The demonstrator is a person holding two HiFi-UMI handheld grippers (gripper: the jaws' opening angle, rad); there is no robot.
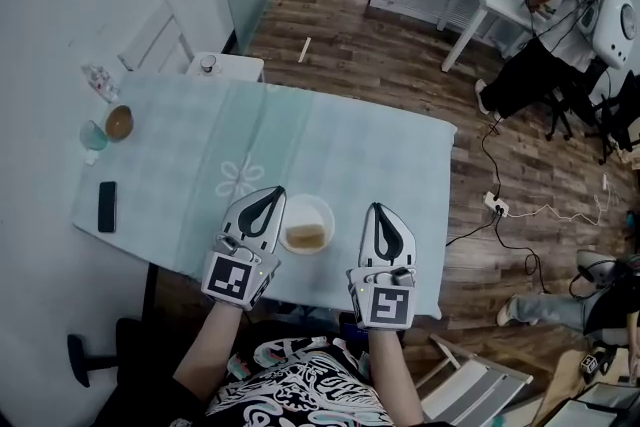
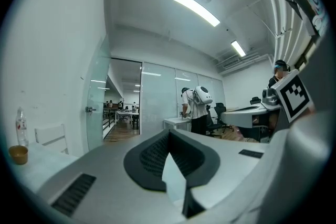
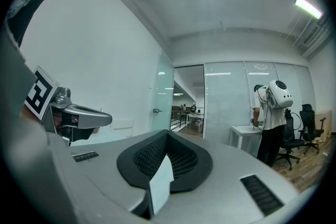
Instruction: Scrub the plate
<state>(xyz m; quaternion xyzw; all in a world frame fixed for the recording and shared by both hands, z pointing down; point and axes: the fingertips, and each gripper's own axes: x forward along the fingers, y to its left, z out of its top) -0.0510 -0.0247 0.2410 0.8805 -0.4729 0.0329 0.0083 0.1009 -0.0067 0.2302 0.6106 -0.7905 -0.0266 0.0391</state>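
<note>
Phone (image 1: 106,206): well left of plate. Left gripper (image 1: 265,199): just left of plate, held level, jaws closed on nothing. Plate (image 1: 300,201): small, white, round, on table (image 1: 350,145) near its front edge, between both grippers; soiling not discernible. Sponge (image 1: 305,236): tan block lying in plate, ungripped. Right gripper (image 1: 381,210): right of plate, jaws together, empty. Stage, as judged: fits either ahead of sponge pickup or after set-down; any scrubbing needs the sponge gripped.

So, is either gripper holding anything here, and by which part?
Nothing is held. Left gripper and right gripper are both shut and empty; the plate sits on the table between them.
</note>
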